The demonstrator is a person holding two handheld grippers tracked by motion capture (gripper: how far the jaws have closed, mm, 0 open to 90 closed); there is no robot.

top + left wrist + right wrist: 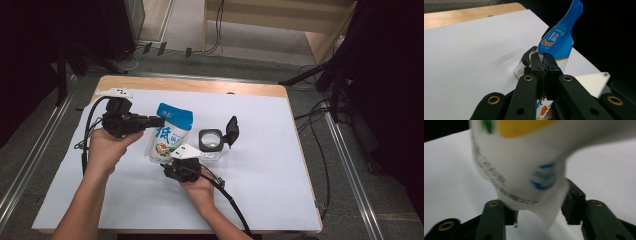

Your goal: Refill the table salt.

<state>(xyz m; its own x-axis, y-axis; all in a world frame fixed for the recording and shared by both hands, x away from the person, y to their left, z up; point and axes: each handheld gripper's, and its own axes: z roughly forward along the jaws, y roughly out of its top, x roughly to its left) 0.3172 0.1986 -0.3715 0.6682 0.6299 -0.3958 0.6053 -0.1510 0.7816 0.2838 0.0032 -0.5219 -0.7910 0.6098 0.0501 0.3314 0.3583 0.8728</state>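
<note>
White paper covered the table (280, 165), and my left gripper (155, 121) pinched the milk pouch (167, 137) upright while my right gripper (187, 161) squeezed its bottom, near the jar (211, 145).

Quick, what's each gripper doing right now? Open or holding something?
Left gripper: shut, pinching the blue top edge of the pouch.
Right gripper: jaws around the pouch's bottom end, pads touching its sides.
</note>
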